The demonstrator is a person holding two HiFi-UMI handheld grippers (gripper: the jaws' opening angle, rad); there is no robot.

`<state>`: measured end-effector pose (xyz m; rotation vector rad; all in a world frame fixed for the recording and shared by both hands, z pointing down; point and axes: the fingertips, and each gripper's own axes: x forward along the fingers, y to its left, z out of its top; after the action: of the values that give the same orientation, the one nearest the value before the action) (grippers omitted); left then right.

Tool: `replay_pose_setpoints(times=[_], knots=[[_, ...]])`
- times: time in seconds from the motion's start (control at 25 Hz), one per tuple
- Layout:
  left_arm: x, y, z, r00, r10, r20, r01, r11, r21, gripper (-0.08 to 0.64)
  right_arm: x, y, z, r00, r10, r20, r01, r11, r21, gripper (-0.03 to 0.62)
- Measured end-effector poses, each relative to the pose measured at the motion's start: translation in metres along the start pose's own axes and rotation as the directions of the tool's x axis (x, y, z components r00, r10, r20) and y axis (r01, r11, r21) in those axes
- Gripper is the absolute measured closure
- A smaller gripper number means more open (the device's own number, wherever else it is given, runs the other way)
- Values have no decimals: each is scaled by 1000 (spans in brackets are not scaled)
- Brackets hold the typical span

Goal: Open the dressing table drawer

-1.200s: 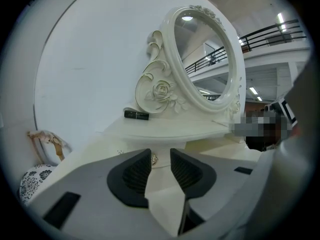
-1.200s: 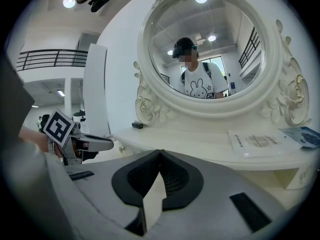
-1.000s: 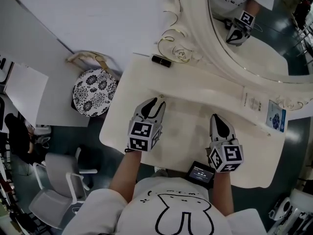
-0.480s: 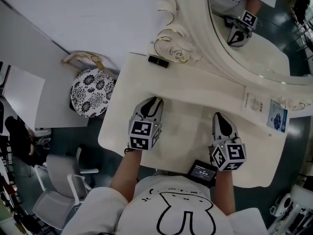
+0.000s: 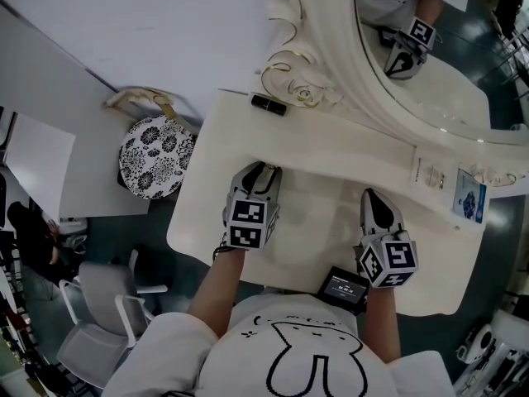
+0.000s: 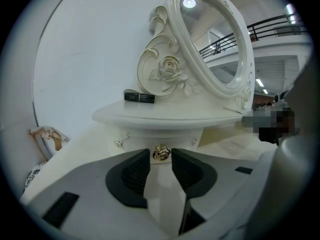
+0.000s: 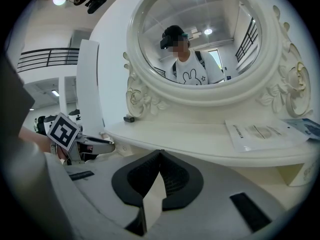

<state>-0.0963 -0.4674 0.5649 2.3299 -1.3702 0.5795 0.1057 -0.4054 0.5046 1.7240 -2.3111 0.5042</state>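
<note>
- Left gripper view: your left gripper [image 6: 160,157] tilts slightly down at the drawer [image 6: 142,138] under the dressing table's [image 5: 207,190] raised shelf.
- Its jaws have just been opening. They stand apart, with the drawer's gold knob [image 6: 161,152] in the gap at their tips, and the pads are not pressing it.
- Your right gripper [image 7: 160,155] is held over the tabletop well to the right, jaws closed together and empty.
- The drawer is shut, so its inside is hidden.
- A small black case [image 6: 139,97] and a leaflet [image 7: 260,133] lie on the shelf.
</note>
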Motion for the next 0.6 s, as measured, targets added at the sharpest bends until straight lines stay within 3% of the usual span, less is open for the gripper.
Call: replay_pose_setpoints(times=[0.6], knots=[[2,-2,4,1000,-10,2,10,998,56,436,-3,2,1,1000,-13,2,13,1000,-10,581]])
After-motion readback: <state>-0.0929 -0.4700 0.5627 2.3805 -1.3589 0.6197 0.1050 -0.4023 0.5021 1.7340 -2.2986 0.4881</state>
